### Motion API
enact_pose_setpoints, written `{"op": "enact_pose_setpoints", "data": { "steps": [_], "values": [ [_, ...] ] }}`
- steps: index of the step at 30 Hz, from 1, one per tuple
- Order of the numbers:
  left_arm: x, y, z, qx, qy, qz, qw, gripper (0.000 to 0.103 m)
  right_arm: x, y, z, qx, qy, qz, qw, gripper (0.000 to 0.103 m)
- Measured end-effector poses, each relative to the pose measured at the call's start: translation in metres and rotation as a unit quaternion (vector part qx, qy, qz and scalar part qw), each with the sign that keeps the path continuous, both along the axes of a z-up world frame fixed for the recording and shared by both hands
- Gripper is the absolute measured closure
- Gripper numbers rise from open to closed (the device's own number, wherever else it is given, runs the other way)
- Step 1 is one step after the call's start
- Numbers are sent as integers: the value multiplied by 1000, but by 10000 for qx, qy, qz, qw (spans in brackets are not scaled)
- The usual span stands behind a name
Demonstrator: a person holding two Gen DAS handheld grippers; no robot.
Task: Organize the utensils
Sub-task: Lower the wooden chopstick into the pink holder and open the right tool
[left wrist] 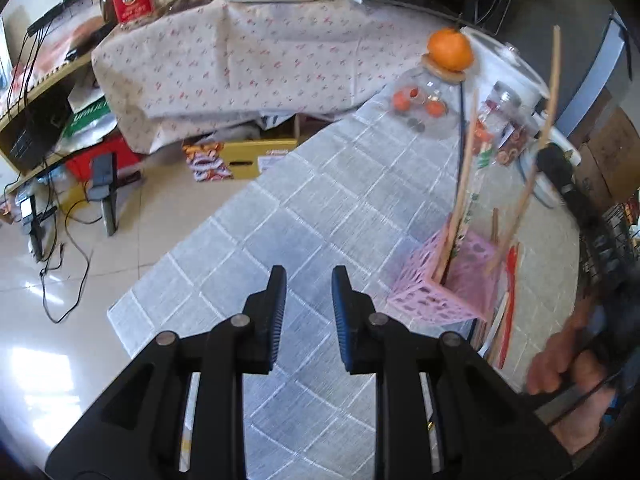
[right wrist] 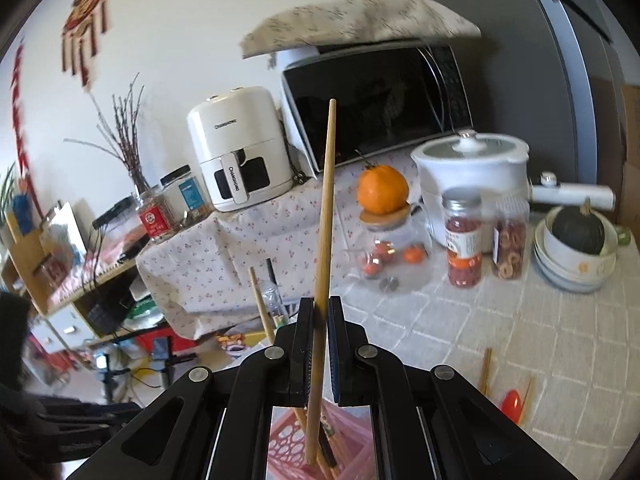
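My right gripper is shut on a long wooden chopstick that stands nearly upright, its lower tip hanging just over the pink lattice basket. In the left wrist view the same chopstick slants above the pink basket, where several other sticks lean. My left gripper hovers over the grey checked tablecloth, left of the basket, open with nothing between its fingers. A red spoon and loose chopsticks lie on the cloth to the basket's right.
A glass jar topped by an orange, two snack jars, a white pot and stacked bowls holding a dark pumpkin crowd the table's far end. The table's left edge drops to a tiled floor. A hand shows at right.
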State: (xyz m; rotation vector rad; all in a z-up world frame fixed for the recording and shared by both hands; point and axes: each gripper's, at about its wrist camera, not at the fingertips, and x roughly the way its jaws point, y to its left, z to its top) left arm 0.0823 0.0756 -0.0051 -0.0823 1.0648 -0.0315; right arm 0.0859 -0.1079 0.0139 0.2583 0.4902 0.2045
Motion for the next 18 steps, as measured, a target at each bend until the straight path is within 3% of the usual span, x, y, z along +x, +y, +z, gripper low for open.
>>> {"op": "enact_pose_setpoints", "data": {
  "steps": [8,18],
  "values": [
    [5,-4,3,-117,-37,-203,9997,79,-4,14,-23,-455,-77,-124,9989,96],
    [2,2,1,-223,-44,-147,9996,79,-8,26,-42,-627,98,66,9980,96]
  ]
}}
